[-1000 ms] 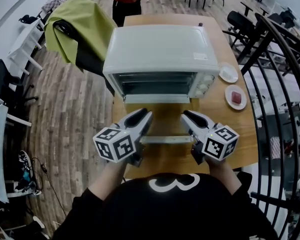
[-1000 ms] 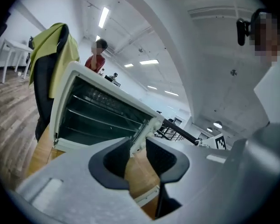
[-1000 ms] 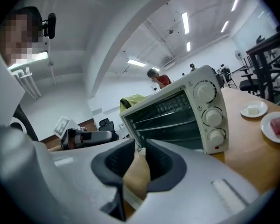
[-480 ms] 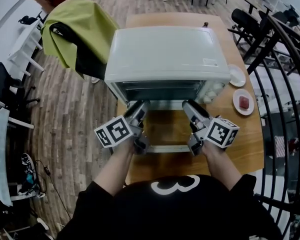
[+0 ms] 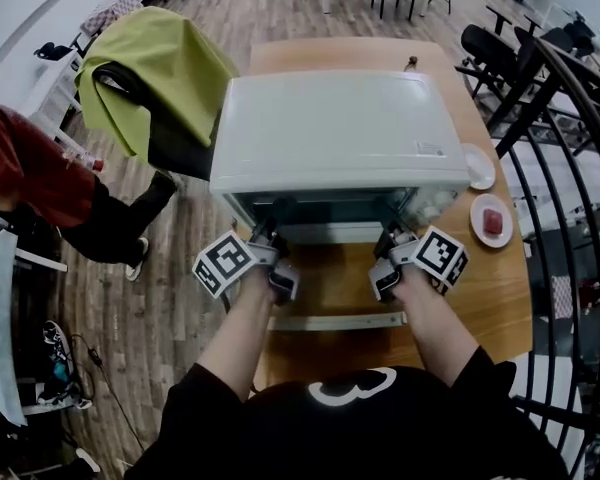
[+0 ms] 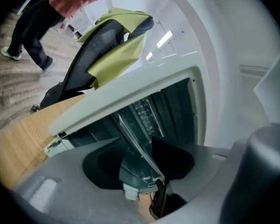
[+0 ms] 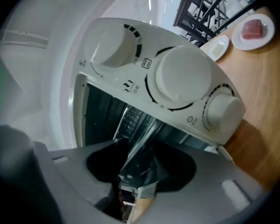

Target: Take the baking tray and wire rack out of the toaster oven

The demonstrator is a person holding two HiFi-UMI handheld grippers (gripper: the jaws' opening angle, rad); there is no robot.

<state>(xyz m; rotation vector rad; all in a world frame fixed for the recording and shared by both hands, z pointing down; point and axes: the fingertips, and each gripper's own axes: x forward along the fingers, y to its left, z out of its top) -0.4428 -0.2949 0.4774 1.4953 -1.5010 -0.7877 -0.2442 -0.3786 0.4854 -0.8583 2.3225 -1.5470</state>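
- Left tool [image 5: 268, 236] and right tool [image 5: 390, 240] sit at the mouth of the toaster oven [image 5: 330, 128]. Jaws are opening, fairly wide. A metal shelf edge [image 6: 139, 149] runs between each pair, unpinched.
- Door [image 5: 335, 321] is down flat over the desk [image 5: 480, 288].
- Wire rack [image 6: 143, 113] is inside; the baking tray can't be told apart in there.
- Judged: nothing out yet, grasp and both pulls remain.

I read no words or brand names. A white figure resembling 3 [image 5: 345, 383] sits on the black shirt [image 5: 280, 438]; square coded markers [image 5: 223, 265] cover both cubes [image 5: 442, 256]; small pictograms [image 7: 147, 63] flank the toaster oven [image 5: 330, 128] knobs [image 7: 182, 76]; its top label [image 5: 430, 150] is illegible.
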